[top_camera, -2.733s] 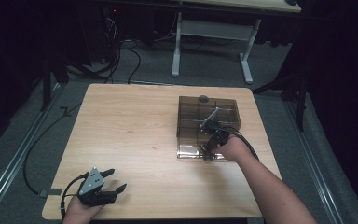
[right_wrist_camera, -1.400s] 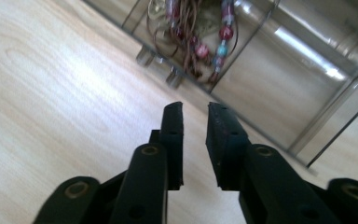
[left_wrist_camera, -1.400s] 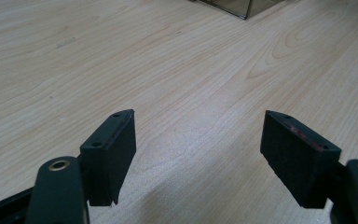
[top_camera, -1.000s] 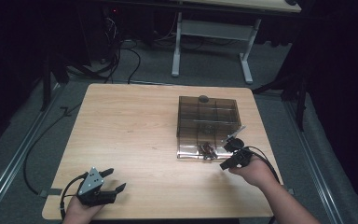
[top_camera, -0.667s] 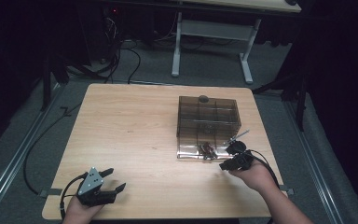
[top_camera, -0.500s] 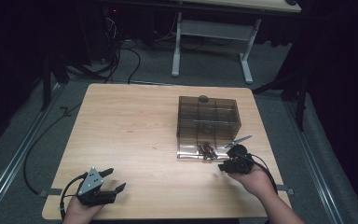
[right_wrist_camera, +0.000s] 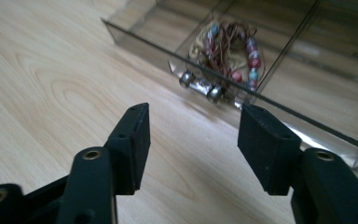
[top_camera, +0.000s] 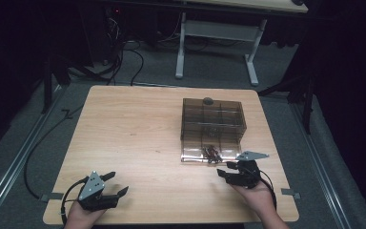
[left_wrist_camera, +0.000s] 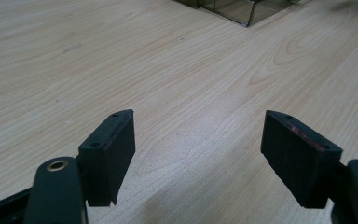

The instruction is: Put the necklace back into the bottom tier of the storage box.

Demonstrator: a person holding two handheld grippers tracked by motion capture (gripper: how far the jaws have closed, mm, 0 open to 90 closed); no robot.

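Observation:
A smoky see-through organiser box point(top_camera: 213, 119) stands right of the table's middle. Its low front drawer point(top_camera: 190, 156) is pulled out toward me, and a tangle of coloured beads and cord point(top_camera: 211, 152) lies in it. In the right gripper view the beads point(right_wrist_camera: 228, 44) lie behind the drawer's clear front wall, which carries a small metal handle point(right_wrist_camera: 199, 85). My right gripper point(top_camera: 225, 170) rests just in front of the drawer, open and empty point(right_wrist_camera: 193, 121). My left gripper point(top_camera: 116, 183) sits at the near left of the table, open with nothing in it point(left_wrist_camera: 198, 126).
The light wooden table point(top_camera: 133, 129) is bare to the left of the box. A small dark knob point(top_camera: 208, 100) sits on the box's far top edge. Dark floor, cables and a second table's white legs point(top_camera: 181, 47) lie beyond.
My right gripper has drawn back from the drawer toward the near edge and slightly left, and has settled low by the table. The left gripper has stayed put.

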